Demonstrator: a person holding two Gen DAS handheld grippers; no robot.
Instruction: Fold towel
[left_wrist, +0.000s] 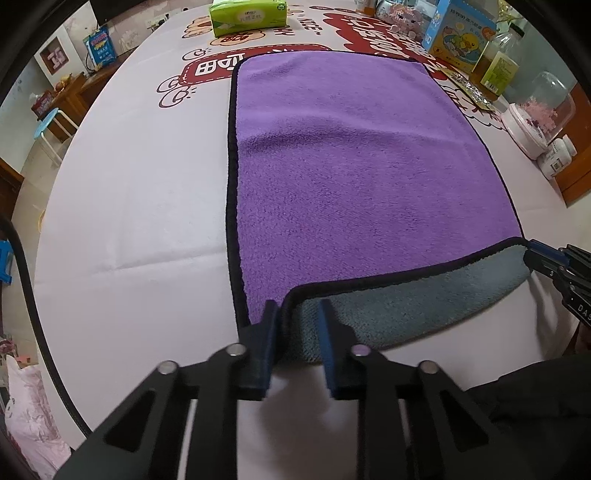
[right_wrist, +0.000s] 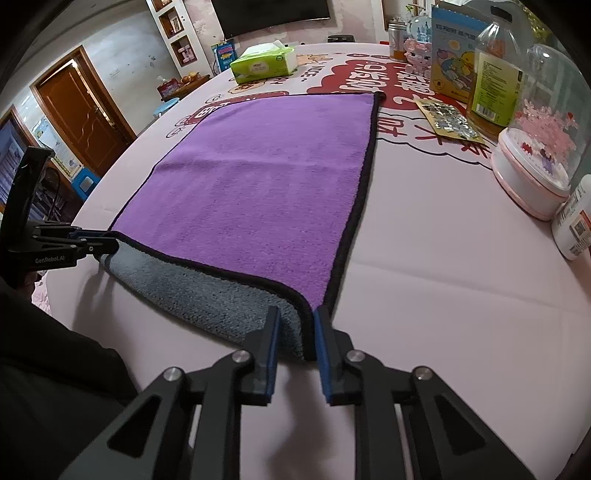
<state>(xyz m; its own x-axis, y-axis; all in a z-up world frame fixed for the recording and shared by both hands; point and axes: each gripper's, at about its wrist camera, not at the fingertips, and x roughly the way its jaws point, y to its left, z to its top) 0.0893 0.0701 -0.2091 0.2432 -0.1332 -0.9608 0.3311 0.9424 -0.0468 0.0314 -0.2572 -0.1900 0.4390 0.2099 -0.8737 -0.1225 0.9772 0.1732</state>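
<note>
The purple towel (left_wrist: 354, 155) lies flat on the table (left_wrist: 140, 206), its near edge raised so the grey underside shows, ready to fold toward the far edge. The left gripper (left_wrist: 295, 314) pinches the near left corner between narrow fingers; the right gripper (right_wrist: 297, 319) likewise grips the near right corner.

Left tool (left_wrist: 295, 314): black linkage arms with triangular cut-outs, four silver pivot pins, blue pads on the inner faces of two black fingers (left_wrist: 267, 347). Right tool (right_wrist: 295, 319): same build. Side view shows white lettering "GenRobot.AI" on the black body. Dark sleeve (right_wrist: 55, 369) at lower left.
</note>
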